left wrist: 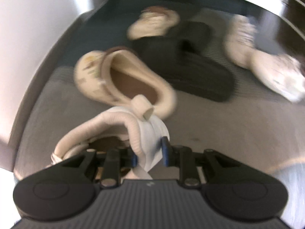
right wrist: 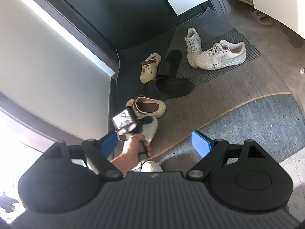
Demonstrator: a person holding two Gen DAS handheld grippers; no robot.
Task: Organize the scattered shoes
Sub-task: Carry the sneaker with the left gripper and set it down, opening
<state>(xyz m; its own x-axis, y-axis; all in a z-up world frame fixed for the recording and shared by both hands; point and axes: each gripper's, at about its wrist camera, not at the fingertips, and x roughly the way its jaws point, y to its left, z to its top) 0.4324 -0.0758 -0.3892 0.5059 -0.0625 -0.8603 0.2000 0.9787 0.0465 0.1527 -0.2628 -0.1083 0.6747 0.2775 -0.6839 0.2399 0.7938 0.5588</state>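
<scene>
Shoes are scattered all over the grey floor here. The left gripper is clamped on the heel of a white sneaker, the blue pads pressed against the padded collar from both sides, with the shoe's opening seen just left of the pinch and its heel loop sticking out right past the fingertips. The left wrist view is pretty blurred, so whether the sneaker is lifted off the floor can't be told. Just beyond that held shoe a cream clog is seen, toe pointing left, and farther ahead a pair of black slides is laid, one partly over the other. A second cream clog is tucked behind the slides, farthest from the gripper, and off to the far right two more white sneakers are touching each other. From the right wrist view, the right gripper is held wide open with nothing between its blue pads; it is pointed down at the floor over a yellow curved line. Ahead and left of it, a hand is wrapped around the handle of the left gripper, the held sneaker mostly hidden under it. A tan slide is parked far off at the upper right, beside a white cabinet panel.
</scene>
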